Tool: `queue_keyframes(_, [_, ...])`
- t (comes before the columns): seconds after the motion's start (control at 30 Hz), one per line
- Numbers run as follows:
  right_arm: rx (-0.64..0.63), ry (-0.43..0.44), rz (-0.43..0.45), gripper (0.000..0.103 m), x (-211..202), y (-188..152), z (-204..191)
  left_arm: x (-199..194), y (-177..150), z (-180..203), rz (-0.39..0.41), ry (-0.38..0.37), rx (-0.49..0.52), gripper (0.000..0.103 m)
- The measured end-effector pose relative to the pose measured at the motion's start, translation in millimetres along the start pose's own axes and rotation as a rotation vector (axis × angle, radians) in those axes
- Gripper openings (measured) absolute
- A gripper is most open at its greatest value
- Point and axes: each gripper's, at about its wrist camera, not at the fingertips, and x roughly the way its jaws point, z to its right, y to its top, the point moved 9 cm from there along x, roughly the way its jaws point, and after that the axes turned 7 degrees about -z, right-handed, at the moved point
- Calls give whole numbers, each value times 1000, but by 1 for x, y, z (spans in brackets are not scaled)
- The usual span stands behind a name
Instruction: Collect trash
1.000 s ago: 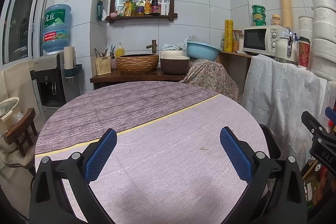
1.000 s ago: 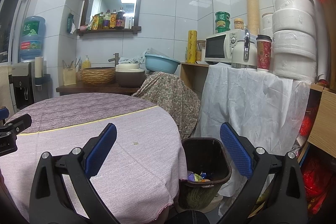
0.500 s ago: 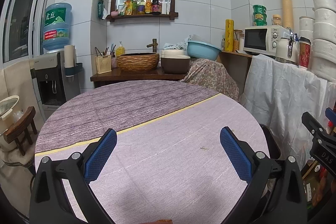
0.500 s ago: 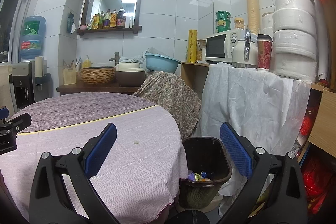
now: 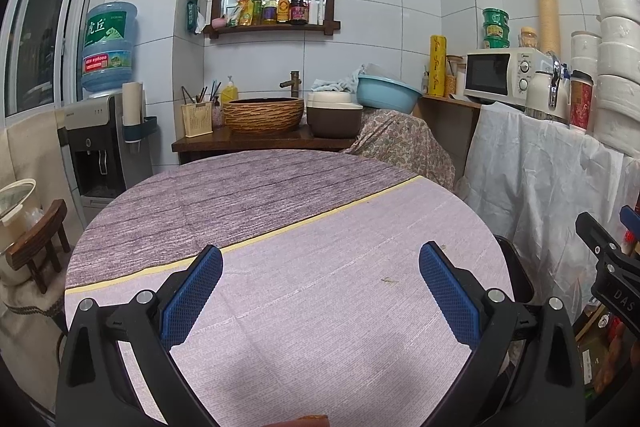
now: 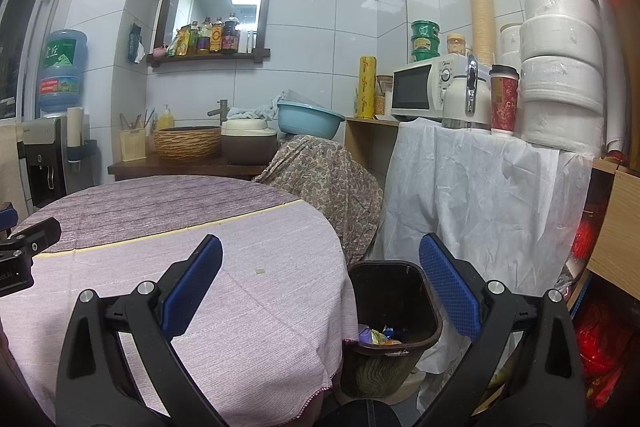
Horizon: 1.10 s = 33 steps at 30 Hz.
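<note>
A dark brown trash bin (image 6: pixel 394 311) stands on the floor at the right edge of the round table (image 6: pixel 240 291); colourful wrappers (image 6: pixel 378 335) lie inside it. My right gripper (image 6: pixel 320 281) is open and empty, hovering above the table's right edge and the bin. My left gripper (image 5: pixel 320 285) is open and empty above the table's purple cloth (image 5: pixel 320 327). A tiny crumb (image 5: pixel 387 280) lies on the cloth; it also shows in the right wrist view (image 6: pixel 260 270). The bin's rim (image 5: pixel 516 267) peeks out at the table's right edge. The right gripper's tip (image 5: pixel 608 267) shows at the right.
A counter behind the table holds a woven basin (image 5: pixel 263 115), a brown pot (image 5: pixel 334 119) and a blue bowl (image 5: pixel 386 93). A white-draped shelf (image 6: pixel 480 195) with a microwave (image 6: pixel 426 93) stands right. A water dispenser (image 5: pixel 102 139) and wooden stool (image 5: pixel 38 247) are left.
</note>
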Motion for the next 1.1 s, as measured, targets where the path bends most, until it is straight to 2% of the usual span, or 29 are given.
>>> queue_keyframes(1.1, [-1,1,2,97,1,0,1,0,-1,3,-3,-3,6,98])
